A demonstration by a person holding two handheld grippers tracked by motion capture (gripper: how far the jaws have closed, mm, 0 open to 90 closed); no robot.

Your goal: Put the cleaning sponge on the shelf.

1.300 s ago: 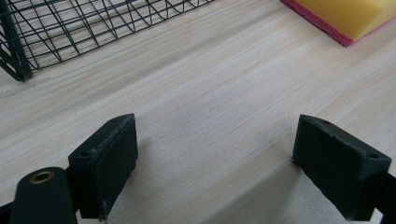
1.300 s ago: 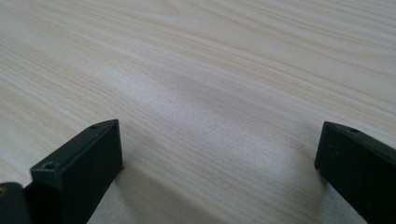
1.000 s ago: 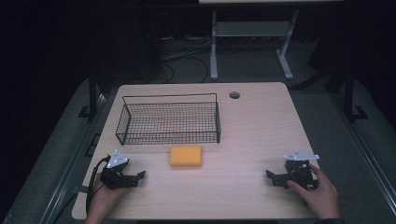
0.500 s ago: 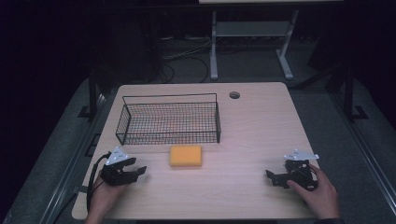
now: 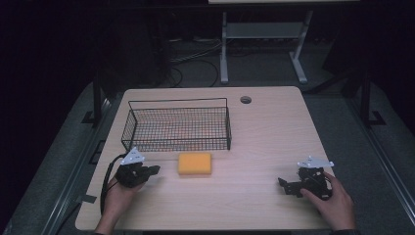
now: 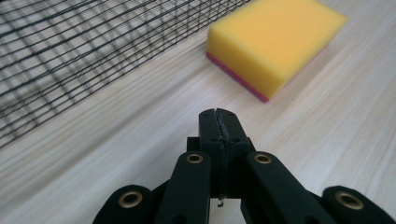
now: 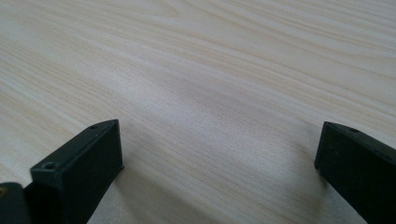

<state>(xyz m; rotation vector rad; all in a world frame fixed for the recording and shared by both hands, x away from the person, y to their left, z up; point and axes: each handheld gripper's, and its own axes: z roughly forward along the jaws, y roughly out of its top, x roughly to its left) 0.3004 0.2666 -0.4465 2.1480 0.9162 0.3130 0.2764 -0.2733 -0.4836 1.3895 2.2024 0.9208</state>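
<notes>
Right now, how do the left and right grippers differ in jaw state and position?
The left gripper has just closed, jaws together on nothing; the right gripper has its jaws wide apart. The left points at the yellow sponge near the wire basket; the right faces bare table. Both hold nothing.

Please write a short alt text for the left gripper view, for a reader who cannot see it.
The left gripper, jaws shut on nothing, points at a yellow sponge with a pink underside lying on a pale wooden table. A black wire basket stands at the upper left, beside the sponge.
</notes>
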